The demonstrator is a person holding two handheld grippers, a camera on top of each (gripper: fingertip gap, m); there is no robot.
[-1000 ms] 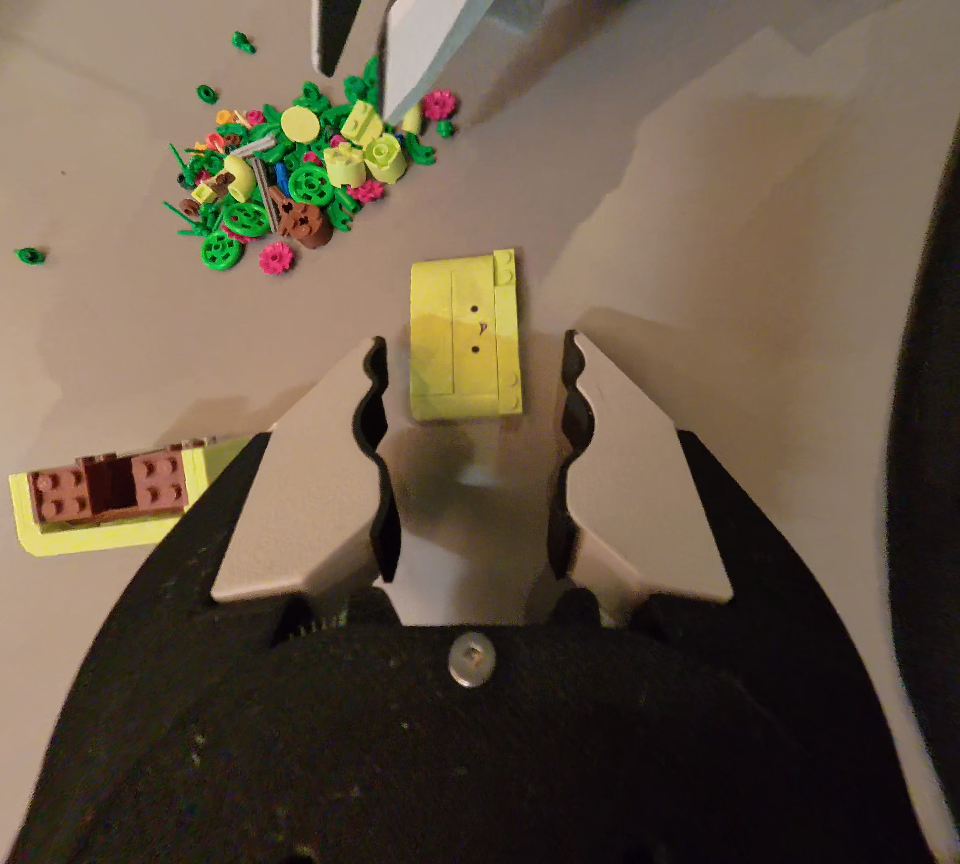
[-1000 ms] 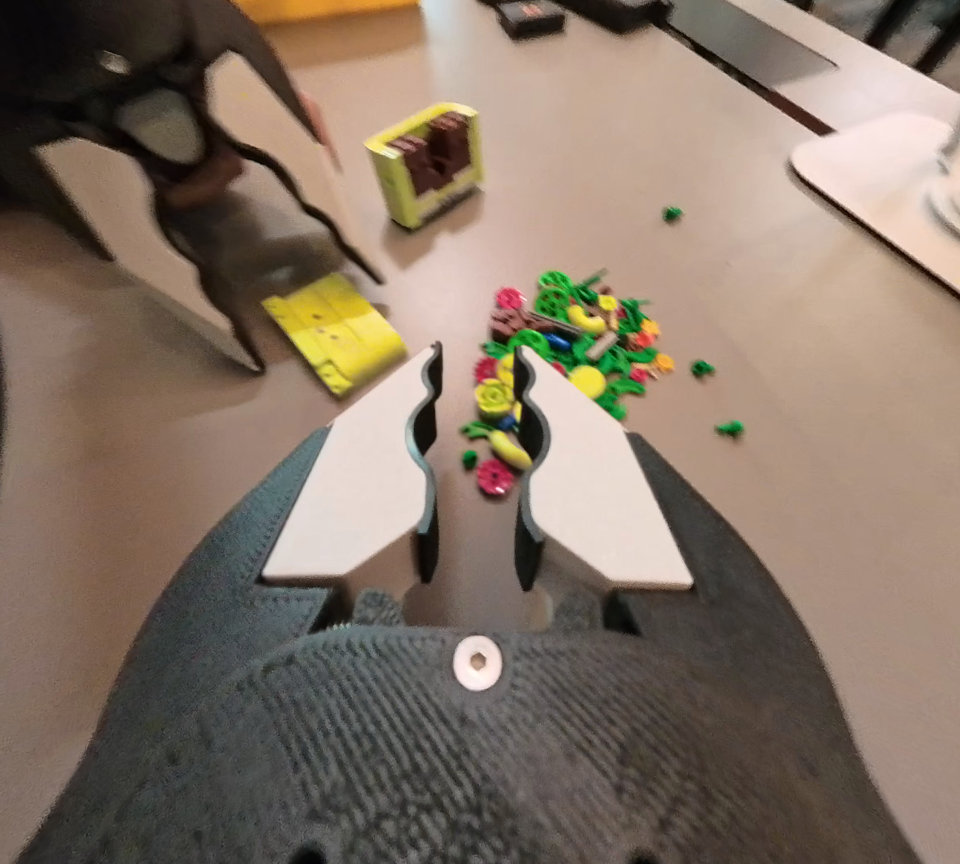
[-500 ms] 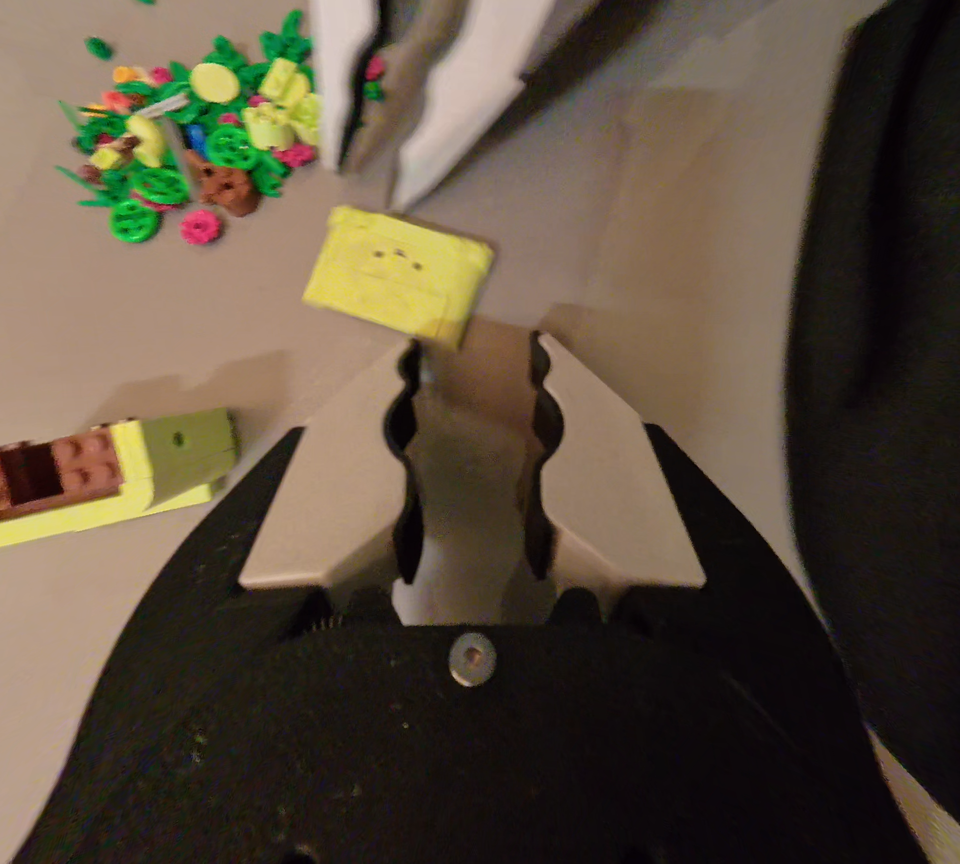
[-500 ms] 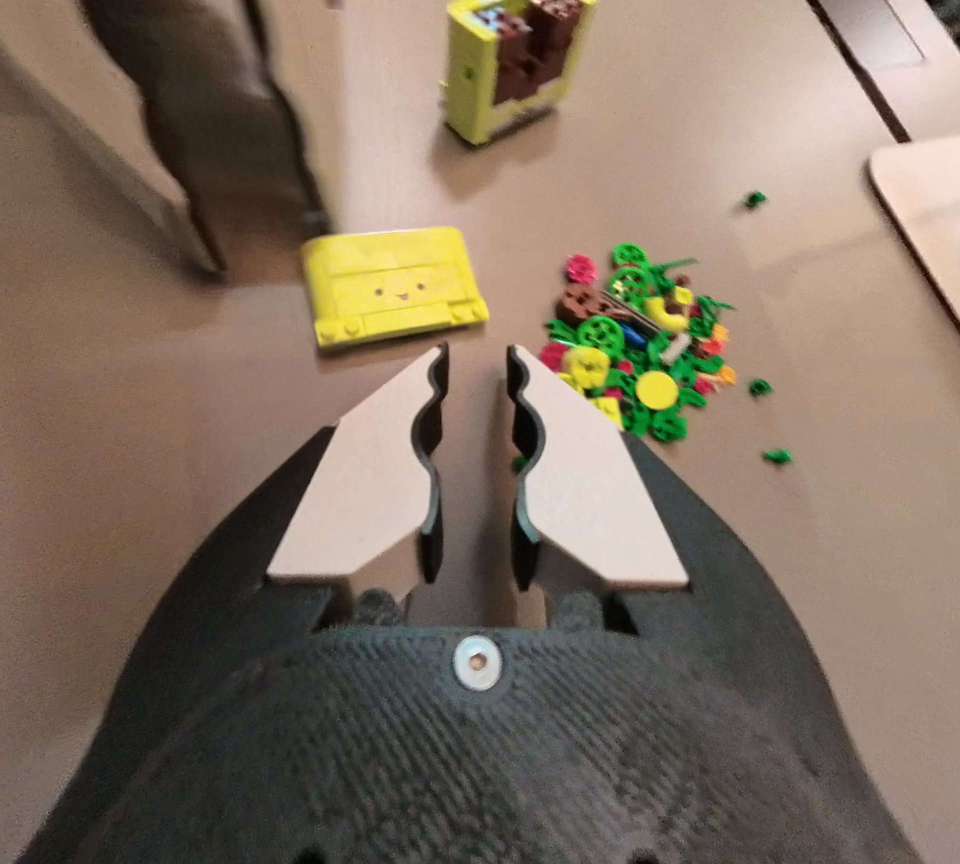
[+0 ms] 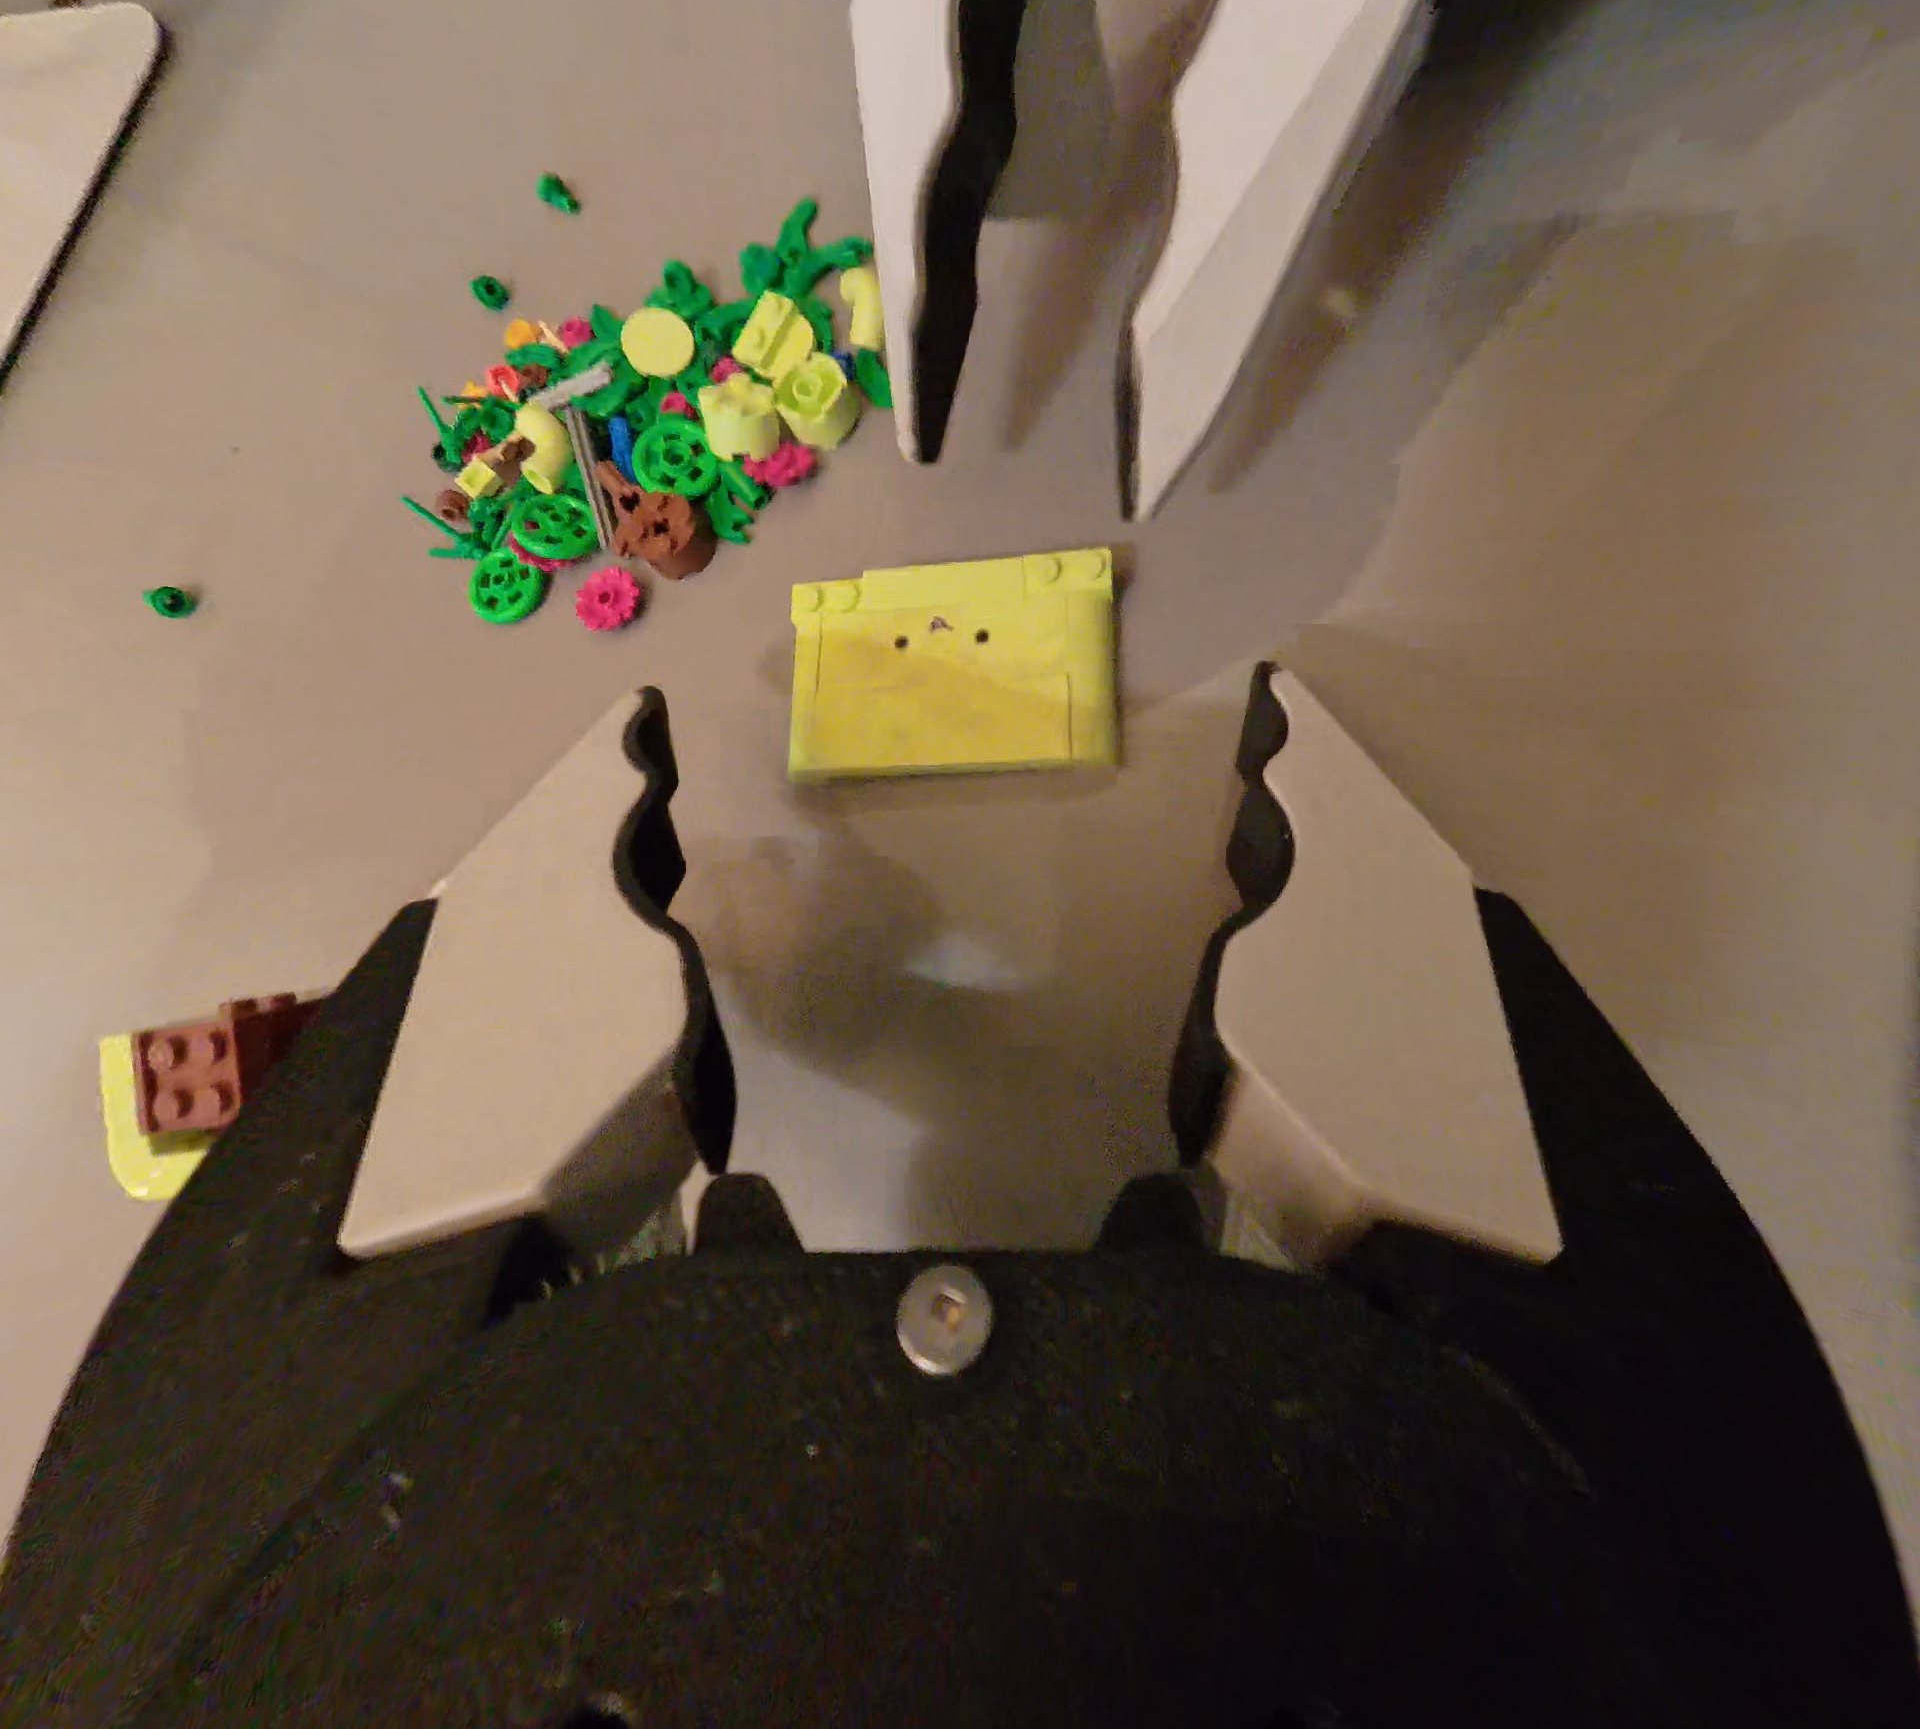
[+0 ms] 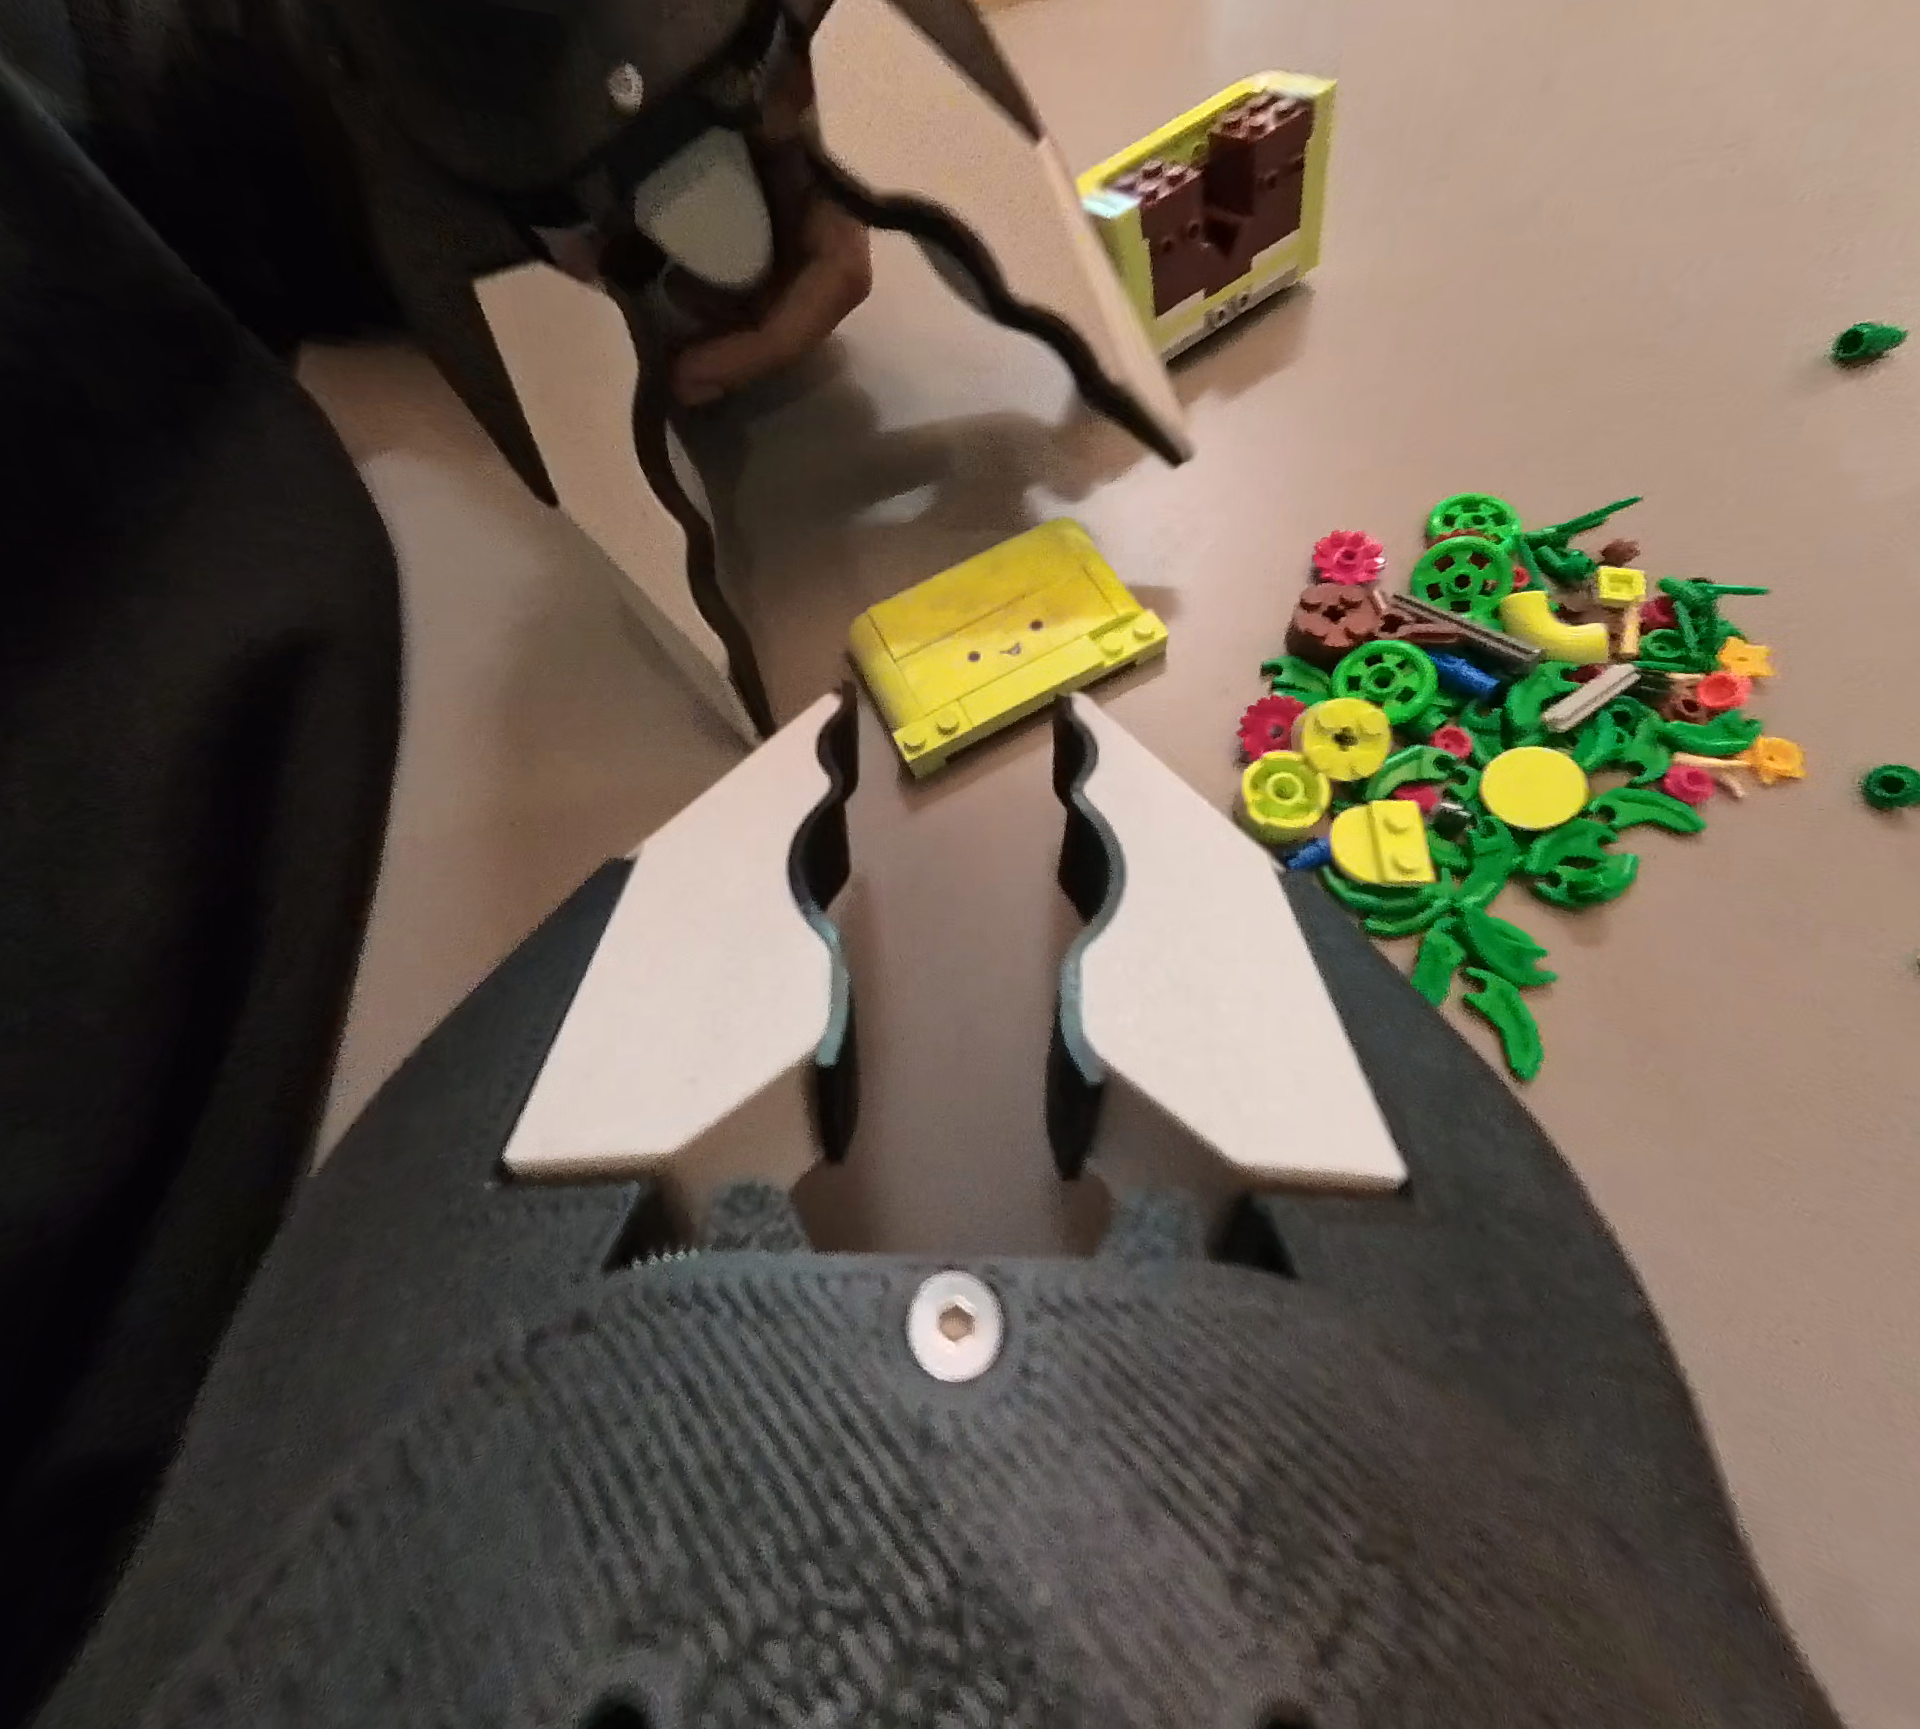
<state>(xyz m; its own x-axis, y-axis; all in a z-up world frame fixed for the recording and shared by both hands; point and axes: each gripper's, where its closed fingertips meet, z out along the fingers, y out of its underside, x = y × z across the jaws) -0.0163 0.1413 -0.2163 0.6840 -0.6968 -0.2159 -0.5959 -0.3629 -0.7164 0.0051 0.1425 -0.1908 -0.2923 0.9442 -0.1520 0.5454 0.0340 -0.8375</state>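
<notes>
A flat yellow brick panel with a small face (image 5: 951, 687) lies on the tan table, between the two grippers. My left gripper (image 5: 956, 682) is wide open and empty, its fingertips on either side of the panel's near edge, just above the table. My right gripper (image 6: 956, 700) is open and empty, its tips right at the panel's (image 6: 997, 640) studded edge. It comes in from the far side in the left wrist view (image 5: 1023, 484). The left gripper (image 6: 971, 593) stands over the panel in the right wrist view.
A pile of small green, yellow, pink and brown pieces (image 5: 644, 443) lies beside the panel (image 6: 1507, 723). A yellow box holding brown bricks (image 6: 1216, 214) stands beyond the left gripper (image 5: 177, 1087). A white board (image 5: 62, 121) lies at the table's far left. A person's dark clothing (image 6: 156, 640) fills the left. The grippers are tip to tip, or close to it.
My left gripper has opened much wider. My right gripper has swung from the pile to the yellow panel and opened slightly. The panel now lies crosswise to the left gripper.
</notes>
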